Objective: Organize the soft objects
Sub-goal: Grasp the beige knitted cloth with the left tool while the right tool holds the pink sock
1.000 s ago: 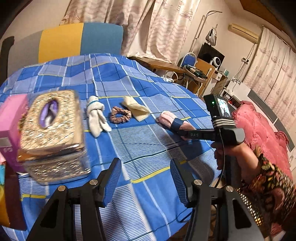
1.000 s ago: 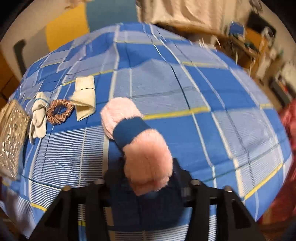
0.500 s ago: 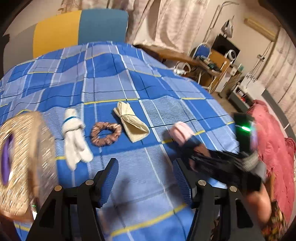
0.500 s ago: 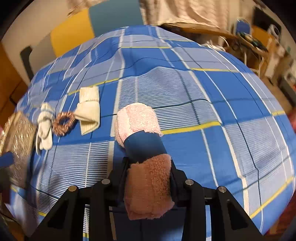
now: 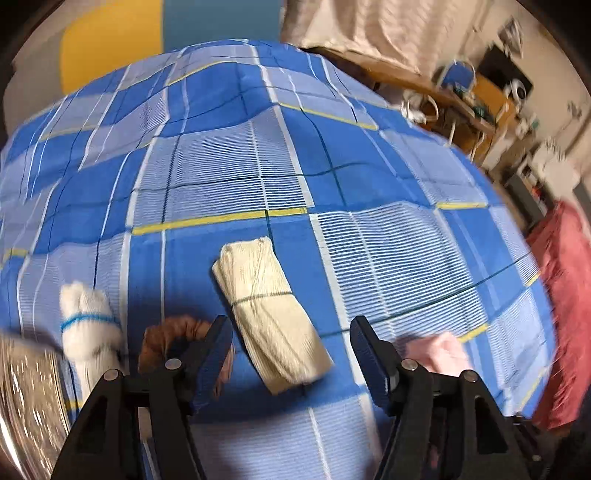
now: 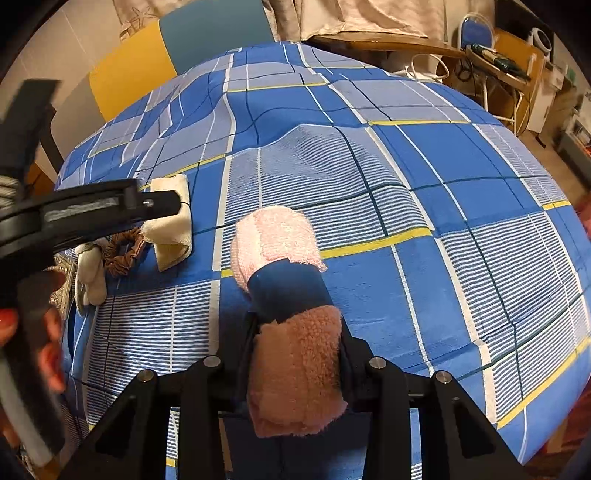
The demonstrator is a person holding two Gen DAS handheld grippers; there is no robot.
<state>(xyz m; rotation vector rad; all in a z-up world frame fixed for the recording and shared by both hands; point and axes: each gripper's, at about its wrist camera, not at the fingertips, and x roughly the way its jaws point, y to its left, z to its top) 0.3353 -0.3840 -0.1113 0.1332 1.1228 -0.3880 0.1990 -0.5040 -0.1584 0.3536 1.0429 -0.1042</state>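
My right gripper [image 6: 293, 354] is shut on a pink fluffy roll with a blue band [image 6: 291, 310], held just above the blue checked cloth [image 6: 424, 166]. The roll shows blurred in the left wrist view [image 5: 437, 352]. My left gripper [image 5: 291, 354] is open, its fingers either side of the near end of a cream rolled cloth [image 5: 269, 314], close above it. It also shows in the right wrist view [image 6: 162, 203] over that cream cloth [image 6: 171, 232]. A brown scrunchie [image 5: 173, 338] and a white tied sock [image 5: 88, 328] lie to the left.
A glittery gold tissue box [image 5: 26, 398] stands at the left edge. A chair with a yellow and blue back [image 6: 166, 55] is behind the table. A wooden desk and a blue chair [image 6: 476, 33] stand at the far right. A red cover [image 5: 561, 295] lies to the right.
My left gripper has swung right and forward, from the tissue box to over the cream rolled cloth. My right gripper keeps hold of the pink roll and has moved little.
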